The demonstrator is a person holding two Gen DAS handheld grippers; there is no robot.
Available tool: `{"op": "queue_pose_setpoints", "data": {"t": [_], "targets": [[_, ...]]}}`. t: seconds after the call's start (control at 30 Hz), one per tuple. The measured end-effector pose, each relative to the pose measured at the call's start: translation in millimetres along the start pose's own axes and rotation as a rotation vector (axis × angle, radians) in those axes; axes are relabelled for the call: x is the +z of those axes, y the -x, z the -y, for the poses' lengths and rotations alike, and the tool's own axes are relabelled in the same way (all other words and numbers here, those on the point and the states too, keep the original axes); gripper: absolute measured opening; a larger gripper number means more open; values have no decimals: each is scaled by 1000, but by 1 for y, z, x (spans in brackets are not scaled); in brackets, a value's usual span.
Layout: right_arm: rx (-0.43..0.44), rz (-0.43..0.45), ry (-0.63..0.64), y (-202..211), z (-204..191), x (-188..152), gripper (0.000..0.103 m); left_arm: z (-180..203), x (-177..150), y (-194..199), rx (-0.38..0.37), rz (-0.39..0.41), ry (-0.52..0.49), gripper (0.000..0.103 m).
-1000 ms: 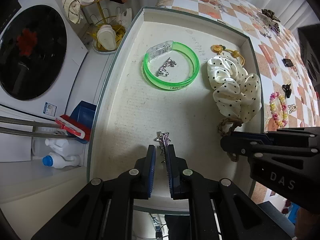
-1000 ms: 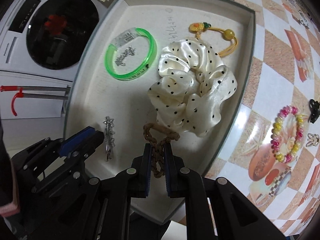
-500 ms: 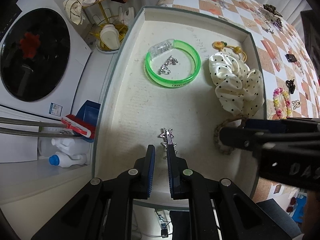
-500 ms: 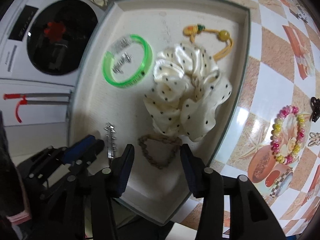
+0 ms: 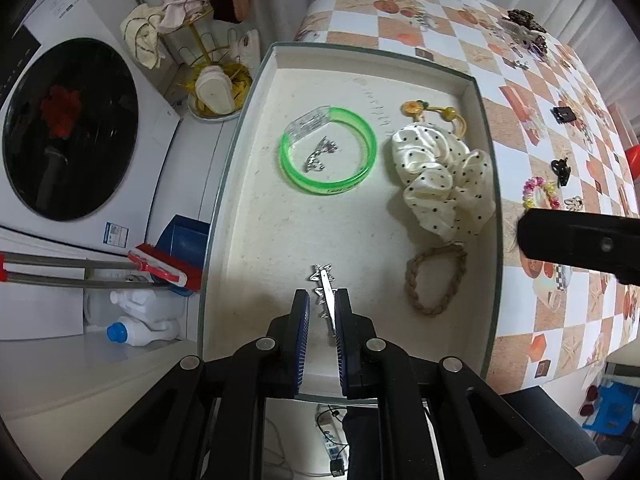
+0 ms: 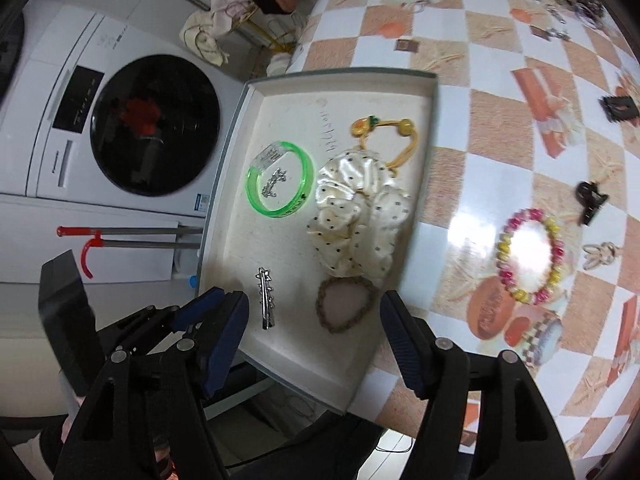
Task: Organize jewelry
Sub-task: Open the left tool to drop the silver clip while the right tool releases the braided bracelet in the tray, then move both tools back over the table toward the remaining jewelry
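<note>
A white tray [image 5: 248, 128] holds a green bangle [image 5: 329, 154] with a silver chain inside it, a dotted cream scrunchie [image 5: 444, 178], a yellow hair tie [image 5: 434, 111], a brown braided band [image 5: 436, 280] and a silver star hair clip [image 5: 325, 286]. My left gripper [image 5: 322, 312] is open, its jaws a little apart around the clip's near end, which lies on the tray floor. My right gripper [image 6: 314, 320] is wide open and empty, raised above the braided band [image 6: 346, 304]. The clip [image 6: 266, 298] lies flat beside it.
On the checked tablecloth [image 6: 500, 80] right of the tray lie a pink-and-yellow bead bracelet [image 6: 530, 254], black claw clips [image 6: 590, 196] and several small pieces at the far edge. A washing machine [image 5: 64, 128] and a broom stand left of the tray.
My right gripper let go of the braided band, opened wide and pulled back and up. My left gripper's jaws parted slightly and it drew back; the clip now lies on the tray.
</note>
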State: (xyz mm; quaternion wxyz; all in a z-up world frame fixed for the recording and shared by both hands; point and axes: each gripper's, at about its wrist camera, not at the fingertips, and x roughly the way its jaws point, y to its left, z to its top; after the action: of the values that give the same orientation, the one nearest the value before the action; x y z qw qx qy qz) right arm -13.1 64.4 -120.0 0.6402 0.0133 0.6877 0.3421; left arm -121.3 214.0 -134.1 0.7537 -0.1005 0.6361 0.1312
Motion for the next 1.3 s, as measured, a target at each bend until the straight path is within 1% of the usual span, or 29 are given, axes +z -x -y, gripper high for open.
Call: {"op": "queue_pose_setpoints", "data": {"t": [0.03, 0.07, 0.13, 0.27, 0.3, 0.33, 0.37, 0.4, 0.43, 0.57, 0.6, 0.63, 0.83, 1.1, 1.23, 1.3], "targets": [[-1, 6, -7, 5, 3, -2, 72, 2, 1, 1, 0, 1, -4, 18], [-5, 12, -12, 1, -2, -4, 72, 4, 3, 3, -1, 3, -9, 18], [-13, 25, -30, 8, 5, -7, 72, 7, 5, 5, -2, 7, -14, 18], [-26, 51, -88, 27, 27, -13, 72, 13, 10, 9, -5, 11, -28, 18], [-30, 57, -101, 30, 32, -14, 72, 15, 12, 10, -7, 12, -33, 23], [-34, 63, -115, 33, 38, -15, 72, 17, 13, 11, -7, 13, -37, 40], [-41, 71, -132, 37, 46, -17, 72, 19, 15, 13, -5, 15, -39, 96], [-45, 75, -145, 40, 52, -17, 72, 20, 16, 16, 11, 29, -33, 103], [-50, 80, -158, 43, 57, -19, 72, 23, 18, 24, 24, 69, -37, 103], [-65, 101, -217, 57, 83, -27, 72, 39, 27, 33, 14, 78, -78, 103], [-69, 107, -235, 61, 91, -30, 76, 43, 29, 34, 17, 82, -89, 103], [-74, 115, -251, 65, 97, -32, 86, 48, 31, 37, 18, 88, -104, 103], [-106, 152, -332, 80, 130, -39, 86, 82, 40, 42, -9, 104, -165, 103], [-170, 151, -410, 96, 176, -33, 86, 139, 49, 36, -79, 70, -230, 103], [-220, 140, -379, 100, 191, -20, 86, 166, 53, 30, -99, 56, -240, 103], [-232, 129, -353, 98, 196, -13, 86, 179, 56, 24, -101, 46, -239, 103]]}}
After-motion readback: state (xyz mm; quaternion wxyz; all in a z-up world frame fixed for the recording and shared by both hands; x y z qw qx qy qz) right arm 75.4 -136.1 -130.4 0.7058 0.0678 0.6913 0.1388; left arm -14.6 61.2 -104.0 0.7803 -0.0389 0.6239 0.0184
